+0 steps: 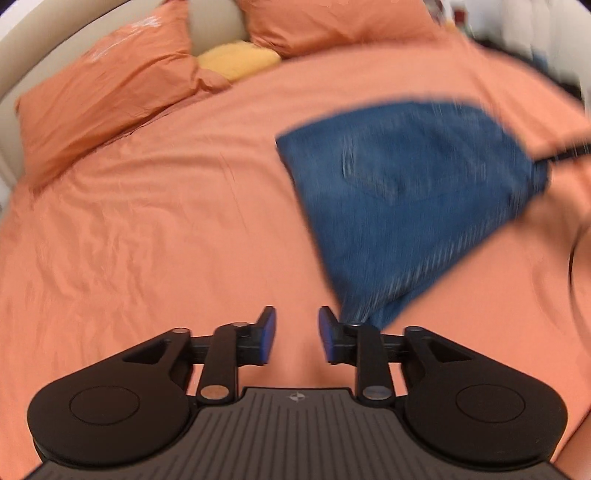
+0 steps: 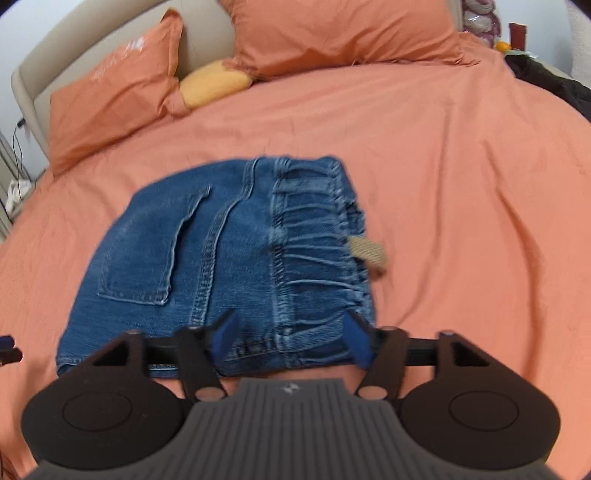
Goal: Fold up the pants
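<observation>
Folded jeans (image 2: 221,258) lie directly under right gripper (image 2: 291,336), jaws wide, empty; left gripper (image 1: 297,334) left of bundle, jaws narrow, empty

pants (image 2: 221,258) on bed (image 2: 461,184), pillows (image 2: 332,33) behind

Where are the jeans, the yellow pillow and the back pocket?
jeans (image 1: 406,206): left wrist view, middle of the blue denim.
yellow pillow (image 2: 212,85): right wrist view, its middle, between the orange pillows.
back pocket (image 2: 147,254): right wrist view, centre of the stitched patch.
</observation>
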`<act>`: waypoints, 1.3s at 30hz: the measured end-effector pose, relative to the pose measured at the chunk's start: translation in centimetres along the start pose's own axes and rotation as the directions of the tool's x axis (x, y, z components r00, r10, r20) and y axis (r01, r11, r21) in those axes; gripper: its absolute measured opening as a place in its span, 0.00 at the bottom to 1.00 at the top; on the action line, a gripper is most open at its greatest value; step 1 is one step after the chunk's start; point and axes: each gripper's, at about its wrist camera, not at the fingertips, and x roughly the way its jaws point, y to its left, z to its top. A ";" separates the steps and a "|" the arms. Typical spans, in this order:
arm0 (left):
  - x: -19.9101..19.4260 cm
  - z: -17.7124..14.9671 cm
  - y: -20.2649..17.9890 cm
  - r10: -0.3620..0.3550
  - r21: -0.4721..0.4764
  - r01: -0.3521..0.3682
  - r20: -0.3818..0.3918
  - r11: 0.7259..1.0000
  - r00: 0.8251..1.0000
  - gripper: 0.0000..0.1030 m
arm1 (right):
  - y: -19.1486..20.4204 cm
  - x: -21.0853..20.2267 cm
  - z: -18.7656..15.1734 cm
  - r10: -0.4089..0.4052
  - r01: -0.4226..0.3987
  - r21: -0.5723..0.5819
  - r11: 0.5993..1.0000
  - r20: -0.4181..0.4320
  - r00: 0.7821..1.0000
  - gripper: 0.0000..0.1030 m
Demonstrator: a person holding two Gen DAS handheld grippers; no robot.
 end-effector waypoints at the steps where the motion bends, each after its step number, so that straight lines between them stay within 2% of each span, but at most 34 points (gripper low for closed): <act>1: 0.0 0.4 0.4 -0.022 -0.044 0.023 0.013 0.999 1.000 0.47 | -0.5 -0.5 0.1 0.003 -0.003 0.013 1.000 0.005 1.000 0.66; 3: 0.6 1.2 1.4 -0.067 -0.121 0.070 0.029 0.990 0.997 0.51 | -1.9 -1.1 0.5 0.011 -0.011 0.060 0.998 0.008 1.000 0.75; 6: 2.5 2.5 3.0 -0.141 -0.234 0.146 0.039 0.961 0.989 0.61 | -3.9 -1.0 1.3 0.054 -0.054 0.148 0.987 0.003 0.999 0.77; 8: 3.9 3.2 4.1 -0.194 -0.316 0.201 0.053 0.927 0.980 0.70 | -4.9 -0.2 2.0 0.089 -0.086 0.200 0.976 -0.005 0.996 0.77; 10: 5.7 3.9 5.1 -0.251 -0.403 0.252 0.057 0.880 0.966 0.72 | -5.4 1.1 2.7 0.108 -0.102 0.222 0.970 -0.015 0.994 0.77; 12: 7.2 4.4 6.0 -0.277 -0.478 0.272 0.062 0.835 0.959 0.72 | -5.8 2.5 3.4 0.114 -0.105 0.237 0.966 -0.025 0.993 0.77; 16: 10.7 5.6 6.7 -0.323 -0.540 0.302 0.058 0.786 0.945 0.72 | -7.3 5.6 4.4 0.153 -0.130 0.311 0.942 -0.051 0.987 0.77; 19: 13.0 6.3 6.5 -0.337 -0.538 0.304 0.038 0.786 0.941 0.72 | -8.0 7.5 4.6 0.179 -0.149 0.335 0.930 -0.059 0.982 0.72; 24: 15.9 7.0 6.1 -0.367 -0.529 0.323 0.023 0.785 0.930 0.72 | -10.1 10.1 4.1 0.286 -0.242 0.443 0.863 -0.034 0.958 0.70; 27: 16.4 6.8 6.5 -0.389 -0.519 0.356 0.047 0.778 0.920 0.68 | -10.8 10.9 3.6 0.333 -0.292 0.474 0.831 -0.003 0.943 0.68; 30: 16.6 6.7 6.6 -0.414 -0.519 0.383 0.062 0.764 0.908 0.50 | -10.7 11.5 3.2 0.350 -0.318 0.483 0.816 0.025 0.936 0.56; 31: 16.5 6.8 6.4 -0.423 -0.512 0.394 0.065 0.763 0.904 0.38 | -10.5 11.7 3.2 0.347 -0.319 0.483 0.816 0.032 0.937 0.52; 33: 16.0 7.2 6.0 -0.411 -0.497 0.385 0.062 0.778 0.910 0.30 | -10.2 11.6 3.2 0.342 -0.319 0.478 0.818 0.040 0.939 0.46; 35: 15.3 7.5 5.5 -0.392 -0.471 0.374 0.064 0.799 0.918 0.14 | -9.8 11.2 3.3 0.335 -0.315 0.466 0.827 0.042 0.941 0.39; 39: 13.8 8.0 4.8 -0.349 -0.437 0.341 0.065 0.833 0.935 0.08 | -8.2 9.5 4.2 0.289 -0.281 0.407 0.869 0.042 0.956 0.30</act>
